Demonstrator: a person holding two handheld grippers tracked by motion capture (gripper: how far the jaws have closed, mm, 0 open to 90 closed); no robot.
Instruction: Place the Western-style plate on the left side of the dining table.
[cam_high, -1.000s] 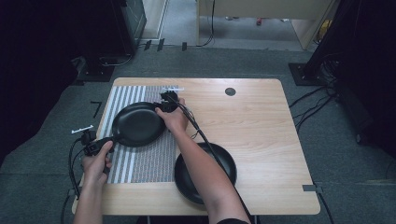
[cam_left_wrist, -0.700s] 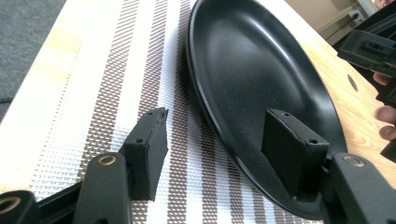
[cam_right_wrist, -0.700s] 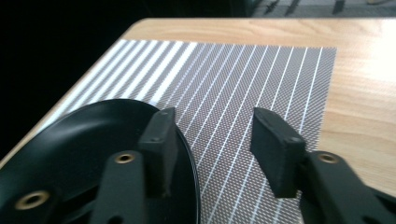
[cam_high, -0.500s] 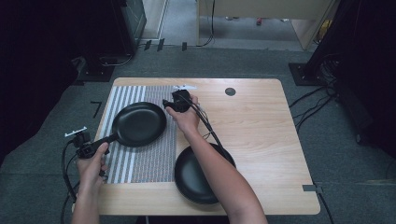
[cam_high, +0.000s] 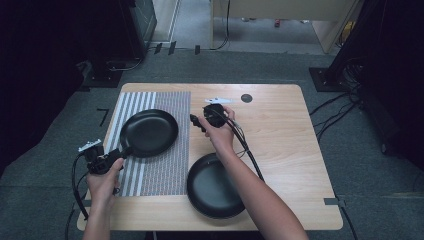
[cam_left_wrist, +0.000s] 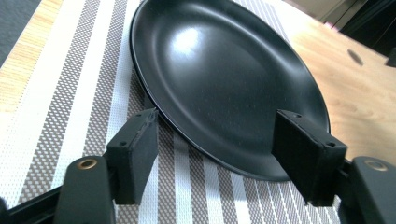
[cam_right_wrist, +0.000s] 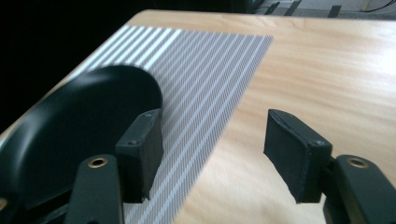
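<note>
scene: wooden table with a grey-and-white striped woven placemat on its left part; two pans on it.
task thing: round black non-stick frying pan sits flat on the placemat, handle pointing toward your left hand, near the mat's left edge.
second pan: another round black frying pan rests on bare wood at the near edge of the table, just right of the placemat, partly under your right forearm.
left claw: at the pan's handle end; its jaws have just been opening. In the left gripper view the left claw has both pads standing wide, nothing pinched, pan rim lying in the gap ahead of them but not pressed. Nothing held.
right claw: off to the right of the pan on the mat, above the mat's right edge; its jaws have just been opening too. In the right gripper view the right claw shows only placemat and wood between the pads, pan off to the side. Nothing held.
progress: looks like the first pan is placed on the placemat and you are letting go of it; that step reads as done.
left to do: judging by the layout, the second pan is not yet on the mat; likely next pick. Mat has free room nearer you, below the first pan.
containers: both pans empty, clean glossy insides, no food or lid.
other: small dark round spot on the far part of the table, well apart from the pans.
</note>
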